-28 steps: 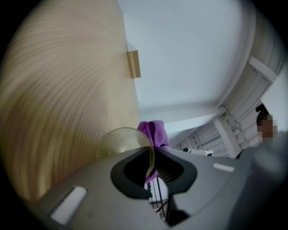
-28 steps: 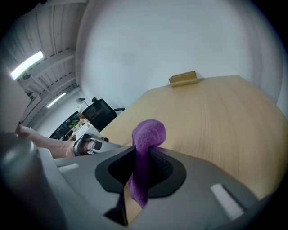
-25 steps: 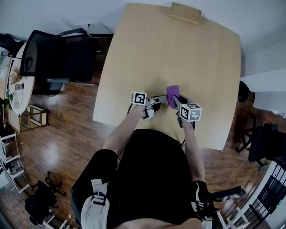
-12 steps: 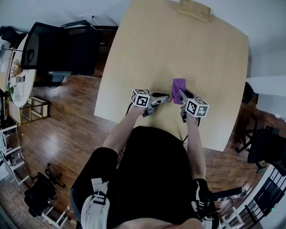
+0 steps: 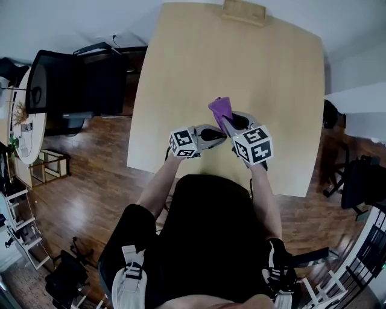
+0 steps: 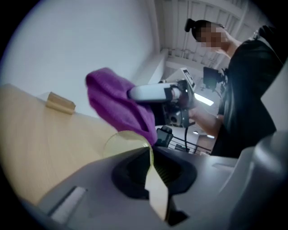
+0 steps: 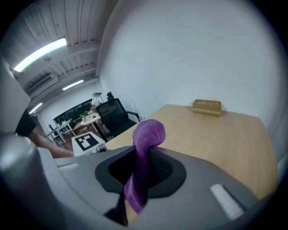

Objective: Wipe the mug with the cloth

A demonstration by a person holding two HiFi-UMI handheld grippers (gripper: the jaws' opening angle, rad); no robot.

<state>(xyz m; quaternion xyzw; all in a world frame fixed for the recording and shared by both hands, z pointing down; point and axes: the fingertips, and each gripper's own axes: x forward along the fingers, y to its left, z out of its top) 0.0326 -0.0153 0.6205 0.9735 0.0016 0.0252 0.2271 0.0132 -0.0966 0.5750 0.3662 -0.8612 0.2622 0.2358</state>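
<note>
**A:** Wood, pale: the tabletop (image 5: 181, 72) is bare but for a small wooden block (image 5: 244, 11) at its far edge. Where is the mug?

**B:** The mug (image 6: 121, 140) is held up above the tabletop, over the near half, in the left tool (image 6: 150, 157). The jaws pinch its wall at the rim and have just been closing further on it. It looks translucent, with a yellowish rim.

**A:** Cloth?

**B:** The purple cloth (image 7: 147, 134) is clamped in the right tool (image 7: 143, 155). The jaws are closed on its middle, with a rounded fold poking out ahead. In the left gripper view that fold meets the mug's rim or sits just beside it; I cannot settle which.

**A:** Progress?

**B:** Judged: both pick-ups are done and the wipe is at its very start. Rim, wall and inside are all left to rub. No wiped patch can be made out.

**A:** Room to move?

**B:** Plenty. Both tools hang near the tabletop's near edge, close to the person's body, with open surface ahead and to either side. An office chair (image 5: 72, 78) stands well off to the left, past the edge. The likely limit is the two tools crowding each other.
</note>
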